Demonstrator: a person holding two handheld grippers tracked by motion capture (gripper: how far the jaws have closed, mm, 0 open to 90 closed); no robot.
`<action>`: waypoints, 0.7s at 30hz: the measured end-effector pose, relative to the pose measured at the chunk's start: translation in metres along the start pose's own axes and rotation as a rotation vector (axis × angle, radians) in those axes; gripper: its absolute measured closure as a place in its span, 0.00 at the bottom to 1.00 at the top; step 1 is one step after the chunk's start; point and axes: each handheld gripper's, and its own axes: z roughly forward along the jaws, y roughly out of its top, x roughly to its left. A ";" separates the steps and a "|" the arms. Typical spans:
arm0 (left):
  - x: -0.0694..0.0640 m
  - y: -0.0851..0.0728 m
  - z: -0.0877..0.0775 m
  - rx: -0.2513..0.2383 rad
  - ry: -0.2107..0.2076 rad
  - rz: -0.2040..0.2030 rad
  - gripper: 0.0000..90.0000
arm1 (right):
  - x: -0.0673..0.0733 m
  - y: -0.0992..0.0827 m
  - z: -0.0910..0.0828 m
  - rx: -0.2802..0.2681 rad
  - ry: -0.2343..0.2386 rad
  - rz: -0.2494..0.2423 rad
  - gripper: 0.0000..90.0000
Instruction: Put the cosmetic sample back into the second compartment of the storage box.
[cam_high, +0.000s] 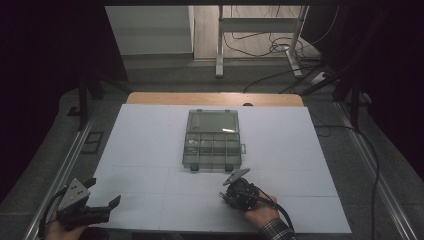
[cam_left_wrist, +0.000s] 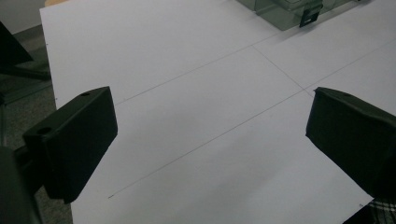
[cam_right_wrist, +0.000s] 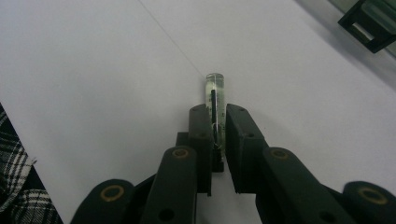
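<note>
White sheet (cam_high: 150, 150), ruled with thin lines into panels, covering the table; taken as the landmark for all entries below.

Item 1. Left gripper (cam_high: 102, 206), black, with grey three-cornered plate on top, at the near left corner of the white sheet. Held in a hand at the sheet's near edge. Jaws spread wide; in the left gripper view, bare sheet lies between them and nothing is held.

Item 2. Right gripper (cam_right_wrist: 218, 122), black, at the near edge of the white sheet, right of its middle. Held in a hand with a checked sleeve (cam_high: 277, 231); cable trailing toward the sheet's near right corner. Jaws drawn together and clamped on item 3.

Item 3. Clear tube (cam_right_wrist: 216, 93), small, glass-like or plastic, with a dark strip along its length. Pinched between the pads of the right gripper, its rounded end sticking out past the jaw tips. It hangs close over the white sheet; contact with the sheet cannot be told.

Item 4. Organiser box (cam_high: 212, 140), translucent grey-green plastic, divided into compartments, lid raised at its far side. Stands on the middle of the white sheet, beyond the right gripper and just apart from it. Dark latches on its near edge. Contents too dim to tell.
</note>
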 end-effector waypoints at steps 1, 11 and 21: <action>0.000 0.000 0.000 0.000 0.000 0.000 0.03 | -0.001 0.000 -0.001 -0.001 -0.001 0.004 0.90; 0.000 0.000 0.001 0.013 -0.003 0.004 0.03 | -0.006 0.001 -0.008 -0.049 0.020 0.005 0.90; 0.000 0.001 0.002 0.015 -0.018 0.009 0.03 | -0.009 0.003 -0.014 -0.098 0.030 -0.014 0.90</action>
